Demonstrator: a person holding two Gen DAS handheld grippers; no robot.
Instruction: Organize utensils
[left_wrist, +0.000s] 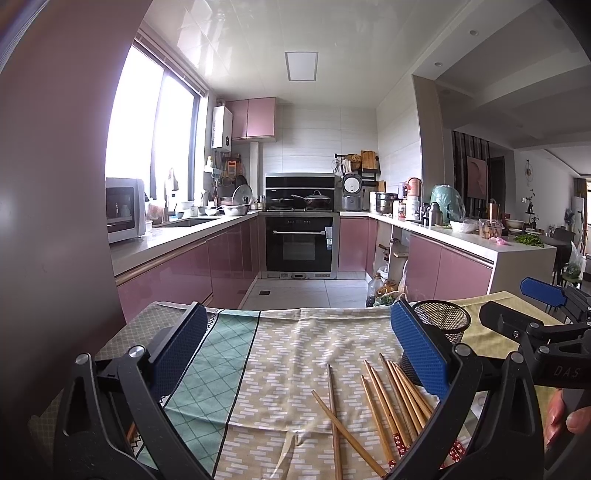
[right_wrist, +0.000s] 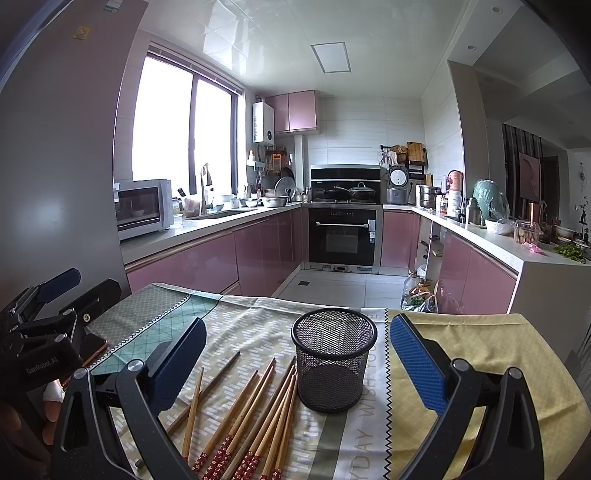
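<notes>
This is a home kitchen, open to a living area at about 2 o'clock. Pink cabinets (right_wrist: 192, 266) run in a U around a tiled floor, with a built-in oven (right_wrist: 341, 240) and a wok on the hob at 12 o'clock. A microwave (right_wrist: 142, 208) and sink sit under the window (right_wrist: 181, 125) at 10 o'clock; a rice cooker (right_wrist: 398, 184) stands at 1 o'clock.

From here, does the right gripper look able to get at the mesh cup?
Probably yes: the right gripper is open, the mesh cup stands upright between its fingers, nothing lies between them.
</notes>
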